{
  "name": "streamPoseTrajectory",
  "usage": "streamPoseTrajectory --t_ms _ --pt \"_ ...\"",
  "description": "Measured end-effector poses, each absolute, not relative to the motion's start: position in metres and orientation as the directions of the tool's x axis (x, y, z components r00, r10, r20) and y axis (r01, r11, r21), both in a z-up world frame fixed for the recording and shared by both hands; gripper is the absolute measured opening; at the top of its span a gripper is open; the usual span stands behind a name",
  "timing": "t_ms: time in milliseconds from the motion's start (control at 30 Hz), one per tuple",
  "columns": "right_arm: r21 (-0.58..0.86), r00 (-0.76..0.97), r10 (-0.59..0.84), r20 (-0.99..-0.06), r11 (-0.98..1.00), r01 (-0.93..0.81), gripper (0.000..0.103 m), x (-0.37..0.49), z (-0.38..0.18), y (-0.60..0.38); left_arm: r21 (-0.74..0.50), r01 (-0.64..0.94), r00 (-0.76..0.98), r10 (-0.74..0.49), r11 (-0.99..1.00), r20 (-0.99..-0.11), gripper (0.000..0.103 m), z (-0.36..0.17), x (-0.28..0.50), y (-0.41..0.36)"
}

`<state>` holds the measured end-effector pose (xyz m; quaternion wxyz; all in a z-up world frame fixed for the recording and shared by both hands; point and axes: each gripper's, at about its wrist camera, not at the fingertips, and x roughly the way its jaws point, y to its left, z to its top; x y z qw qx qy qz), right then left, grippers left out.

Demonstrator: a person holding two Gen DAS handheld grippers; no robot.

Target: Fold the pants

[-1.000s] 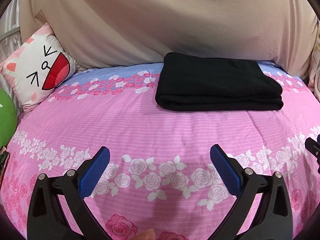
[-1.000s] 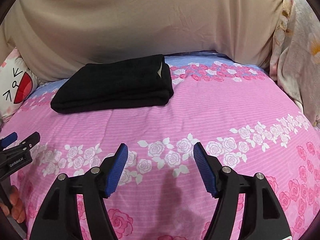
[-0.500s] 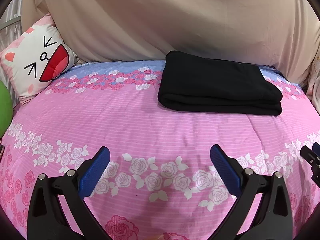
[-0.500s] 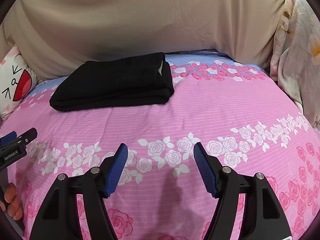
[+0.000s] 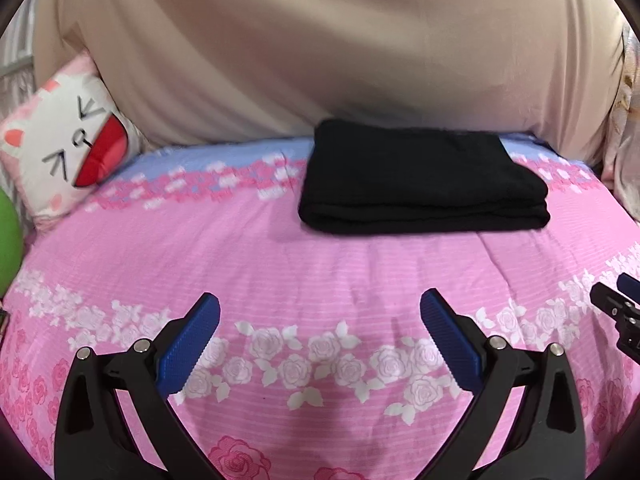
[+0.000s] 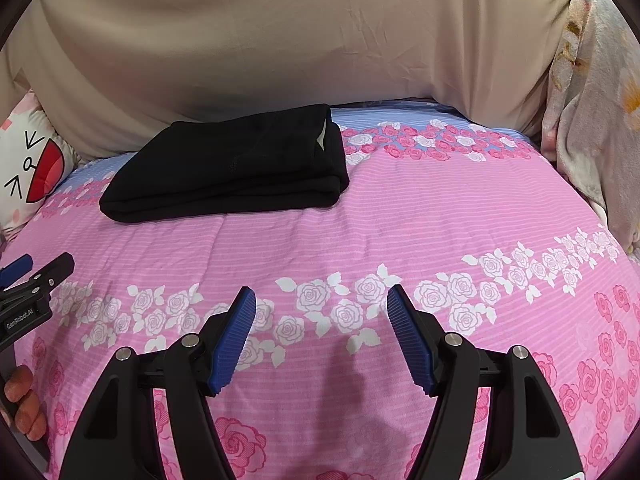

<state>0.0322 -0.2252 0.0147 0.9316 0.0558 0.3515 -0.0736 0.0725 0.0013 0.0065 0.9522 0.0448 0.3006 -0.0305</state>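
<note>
The black pants [image 5: 420, 184] lie folded in a neat flat rectangle at the far side of the pink flowered bed [image 5: 320, 272], near the beige headboard cloth. They also show in the right wrist view [image 6: 232, 172], far left of centre. My left gripper [image 5: 320, 312] is open and empty, held above the bed well short of the pants. My right gripper [image 6: 321, 300] is open and empty, also short of the pants and to their right.
A white cat cushion [image 5: 60, 152] leans at the far left and a green object [image 5: 8, 236] sits at the left edge. A pale floral blanket [image 6: 592, 112] hangs at the right. The beige cloth [image 6: 300, 32] backs the bed.
Both grippers have drawn back slightly and stay open. The left view has tilted up a little, so the pants sit lower in it. The pants have not moved.
</note>
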Motion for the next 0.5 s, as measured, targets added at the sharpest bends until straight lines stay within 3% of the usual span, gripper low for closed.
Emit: streamPoseTrajectory --t_ms 500 --pt "0.054 0.742 -0.094 -0.664 0.984 0.173 0.069 0.0332 0.0141 -0.2269 0.113 0.097 0.817 -0.014 0.989 -0.576 0.098 0.0063 0.0698 -0.0073"
